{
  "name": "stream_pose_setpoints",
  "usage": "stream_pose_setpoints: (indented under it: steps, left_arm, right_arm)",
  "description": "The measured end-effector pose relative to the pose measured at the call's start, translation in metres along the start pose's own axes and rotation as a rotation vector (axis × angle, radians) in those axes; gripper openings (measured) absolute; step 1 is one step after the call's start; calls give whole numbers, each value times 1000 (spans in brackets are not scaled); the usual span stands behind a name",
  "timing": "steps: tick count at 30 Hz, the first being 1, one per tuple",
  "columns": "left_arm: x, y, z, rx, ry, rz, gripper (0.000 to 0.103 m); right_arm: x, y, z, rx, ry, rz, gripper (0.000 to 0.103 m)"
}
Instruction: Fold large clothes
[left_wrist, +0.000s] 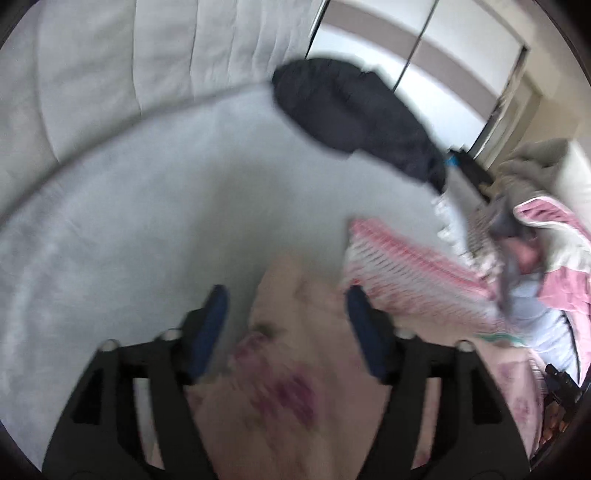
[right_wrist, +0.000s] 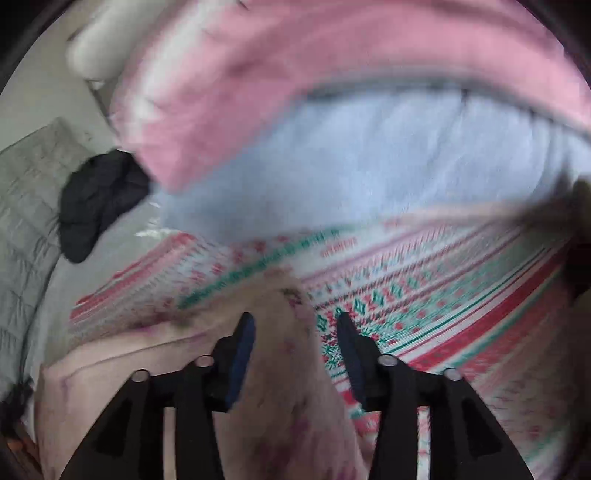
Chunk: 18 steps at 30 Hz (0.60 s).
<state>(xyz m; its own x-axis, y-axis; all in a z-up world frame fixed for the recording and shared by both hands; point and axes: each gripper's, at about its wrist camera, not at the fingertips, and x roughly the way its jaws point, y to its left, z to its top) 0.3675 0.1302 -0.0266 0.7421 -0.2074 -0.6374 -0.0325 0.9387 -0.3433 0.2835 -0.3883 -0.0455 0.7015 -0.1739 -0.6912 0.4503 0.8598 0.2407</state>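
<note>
Pale pink cloth: a soft garment with purplish flower prints (left_wrist: 284, 369) runs up between the jaws of both grippers; it is the piece being worked, lying on the near part of the bed, its far tip on bare sheet in the left view and on the patterned fabric in the right.
Left gripper (left_wrist: 286, 314): jaws spread wide on either side of the pink cloth, not pinching it; they look released, perhaps so the cloth can settle flat or before a fresh grip.
Right gripper (right_wrist: 295, 334): jaws apart too, the cloth rising between them with daylight on the right side; no firm clamp shows.
Bed (left_wrist: 147, 221): grey-white sheet, bare to the left, which gives room to spread a large piece.
Patterned fabric (right_wrist: 424, 295): red, green and white knit-style bands, lying under and to the right of the pink garment; probably waiting its turn.
Dark garment (left_wrist: 354, 114): black, bunched at the far edge of the bed, well apart from the work.
Heap (right_wrist: 332, 92): pink and light-blue pieces piled far right, unfolded.
Blur: both views are smeared, so exact contact between pads and cloth cannot be settled.
Stage, as a judgement: early, since the garment looks laid out rather than folded.
</note>
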Motion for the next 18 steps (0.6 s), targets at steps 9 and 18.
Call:
stream_pose_setpoints:
  steps: [9, 18]
  left_arm:
    - [-60, -55, -94, 108, 111, -178, 85]
    - [-91, -5, -121, 134, 193, -13, 86]
  right_arm:
    - [-57, 60, -85, -109, 72, 182, 81]
    - [-92, -7, -123, -65, 119, 55, 81]
